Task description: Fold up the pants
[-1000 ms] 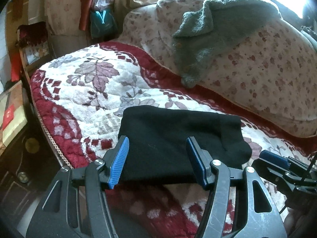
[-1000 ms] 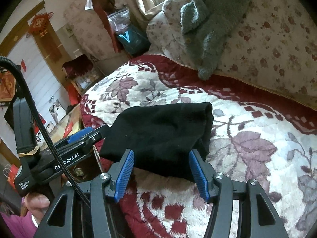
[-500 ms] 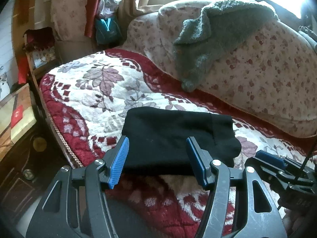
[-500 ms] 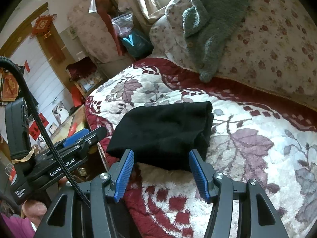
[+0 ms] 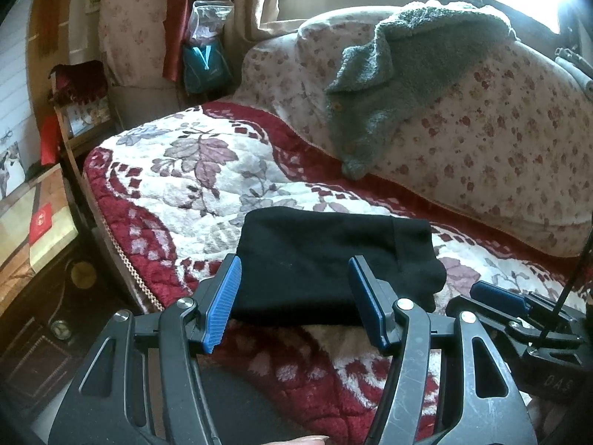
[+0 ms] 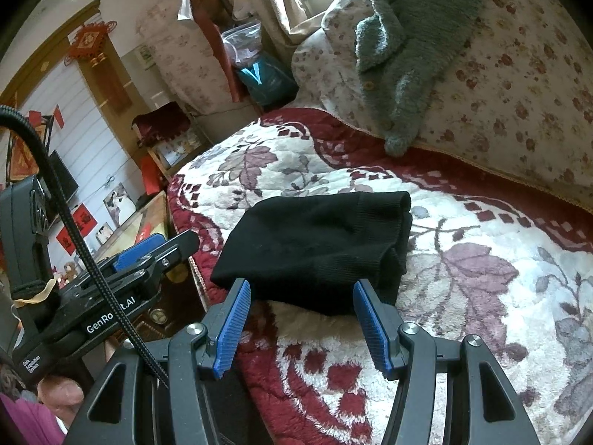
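The black pants [image 5: 326, 259] lie folded into a compact rectangle on the red and white floral blanket [image 5: 178, 170]; they also show in the right wrist view [image 6: 318, 244]. My left gripper [image 5: 294, 296] is open and empty, its blue pads just short of the pants' near edge. My right gripper [image 6: 302, 324] is open and empty, also just short of the near edge. The right gripper shows at the lower right of the left wrist view [image 5: 500, 300]; the left gripper shows at the left of the right wrist view [image 6: 148, 248].
A grey fleece garment [image 5: 400, 74] hangs over the floral sofa back [image 5: 500, 141]. The blanket's left edge [image 5: 122, 259] drops to a dark cabinet and floor. A low table [image 5: 37, 222] stands at the left. Bags [image 5: 204, 63] hang in the corner.
Both grippers have drawn back a little from the folded pants, which now sit farther from the pads. The pants lie unchanged. Both grippers stay open.
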The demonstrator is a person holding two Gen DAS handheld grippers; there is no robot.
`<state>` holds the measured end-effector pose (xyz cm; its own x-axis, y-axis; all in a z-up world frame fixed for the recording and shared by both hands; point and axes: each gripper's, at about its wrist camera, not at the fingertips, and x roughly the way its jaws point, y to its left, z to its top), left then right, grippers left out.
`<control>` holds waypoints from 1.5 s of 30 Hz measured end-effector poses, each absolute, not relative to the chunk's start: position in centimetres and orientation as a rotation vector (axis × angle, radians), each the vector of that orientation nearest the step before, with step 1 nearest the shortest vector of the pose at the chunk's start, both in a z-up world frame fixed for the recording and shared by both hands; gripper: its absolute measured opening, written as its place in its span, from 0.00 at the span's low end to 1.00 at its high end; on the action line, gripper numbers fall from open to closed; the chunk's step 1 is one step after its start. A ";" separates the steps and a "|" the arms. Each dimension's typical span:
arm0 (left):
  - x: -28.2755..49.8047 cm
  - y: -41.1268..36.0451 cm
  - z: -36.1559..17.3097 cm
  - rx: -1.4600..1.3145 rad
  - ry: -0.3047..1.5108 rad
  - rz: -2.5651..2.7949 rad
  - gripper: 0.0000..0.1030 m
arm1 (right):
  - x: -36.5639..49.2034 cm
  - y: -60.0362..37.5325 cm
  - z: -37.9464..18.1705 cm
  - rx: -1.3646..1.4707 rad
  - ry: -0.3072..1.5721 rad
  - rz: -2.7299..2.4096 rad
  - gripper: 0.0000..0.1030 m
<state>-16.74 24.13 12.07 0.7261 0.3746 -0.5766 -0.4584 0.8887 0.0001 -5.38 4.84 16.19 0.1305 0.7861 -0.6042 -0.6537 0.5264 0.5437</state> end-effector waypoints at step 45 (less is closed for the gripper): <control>-16.9 25.5 11.2 -0.153 0.625 0.484 0.58 | -5.6 6.1 14.8 0.140 1.026 1.081 0.54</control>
<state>-16.94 25.48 11.24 0.7043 0.3878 -0.5946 -0.4786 0.8780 0.0057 -5.62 6.10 14.84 0.0818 0.7793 -0.6212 -0.6609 0.5090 0.5515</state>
